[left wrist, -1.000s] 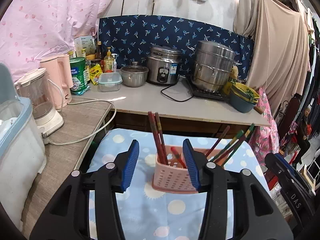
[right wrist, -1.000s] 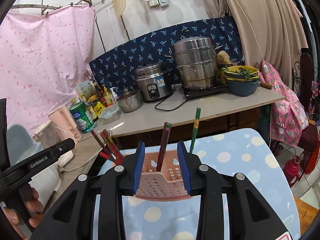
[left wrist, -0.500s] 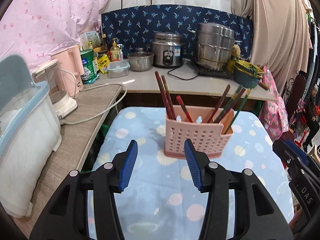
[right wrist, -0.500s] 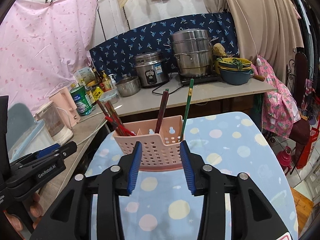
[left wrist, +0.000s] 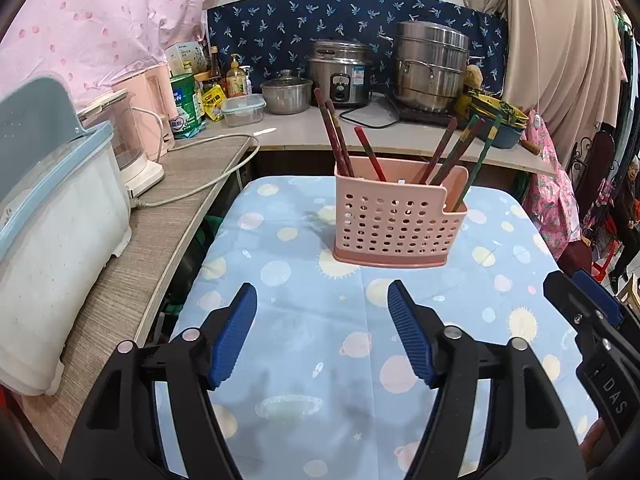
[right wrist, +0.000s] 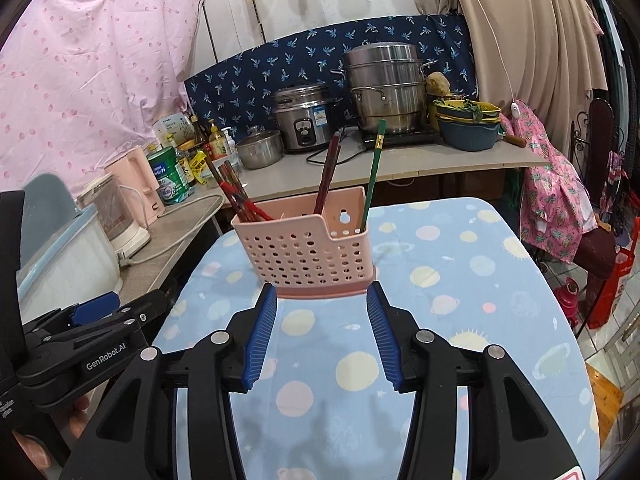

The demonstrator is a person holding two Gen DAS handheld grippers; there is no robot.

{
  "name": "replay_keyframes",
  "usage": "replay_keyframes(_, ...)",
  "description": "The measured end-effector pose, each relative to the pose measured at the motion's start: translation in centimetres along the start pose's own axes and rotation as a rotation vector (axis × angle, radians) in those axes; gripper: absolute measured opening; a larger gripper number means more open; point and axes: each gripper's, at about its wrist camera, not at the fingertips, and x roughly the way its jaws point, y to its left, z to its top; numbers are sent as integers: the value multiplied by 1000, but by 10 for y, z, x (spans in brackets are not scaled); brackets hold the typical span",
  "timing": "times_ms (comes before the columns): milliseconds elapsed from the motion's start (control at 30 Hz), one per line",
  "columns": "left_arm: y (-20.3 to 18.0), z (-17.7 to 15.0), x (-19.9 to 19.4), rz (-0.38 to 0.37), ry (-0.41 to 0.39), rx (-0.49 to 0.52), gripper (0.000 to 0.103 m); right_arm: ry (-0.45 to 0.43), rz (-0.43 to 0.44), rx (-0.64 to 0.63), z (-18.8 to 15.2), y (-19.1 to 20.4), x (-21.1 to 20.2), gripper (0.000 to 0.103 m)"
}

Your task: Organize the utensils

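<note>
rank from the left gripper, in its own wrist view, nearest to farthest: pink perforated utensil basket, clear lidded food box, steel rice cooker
1. Pink perforated utensil basket, just ahead on the blue cloth.
2. Clear lidded food box, ahead-left on the counter.
3. Steel rice cooker, against the back wall.

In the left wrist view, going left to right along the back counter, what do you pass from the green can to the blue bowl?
green can → clear lidded container → small steel pot → rice cooker → tall steel steamer → blue bowl
</note>
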Motion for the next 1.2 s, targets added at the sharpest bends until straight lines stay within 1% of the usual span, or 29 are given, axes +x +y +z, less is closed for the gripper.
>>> replay_keyframes(67,0,-5,0,4,4,2,72,6,-2,-11,-5,1,-1,50)
replay_keyframes(133,-1,-8,0,7,11,6,74,11,-5,-21,-9,3,-1,51)
replay_keyframes(200,-3,-14,1,9,21,12,76,15,-10,-27,-14,4,-2,56)
replay_keyframes(367,-3,-24,2,26,27,25,87,26,-12,-27,-22,2,-2,63)
replay_keyframes(467,-2,-27,1,34,27,29,89,31,-24,-34,-26,3,-2,69)
replay_keyframes(567,0,-28,3,38,35,21,91,33,-44,-40,-29,2,-1,70)
replay_keyframes(700,2,-30,7,41,46,16,92,40,-48,-35,-33,0,1,82)
replay_keyframes(767,2,-31,8,45,50,17,94,46,-49,-32,-35,-2,2,84)
replay_keyframes(1000,1,-33,11,47,53,20,95,82,-55,-30,-40,-5,9,85)
replay_keyframes(1133,-1,-34,13,48,61,24,95,83,-65,-29,-42,-5,10,86)
replay_keyframes(1200,-2,-34,13,50,61,27,96,85,-65,-31,-42,-5,10,91)
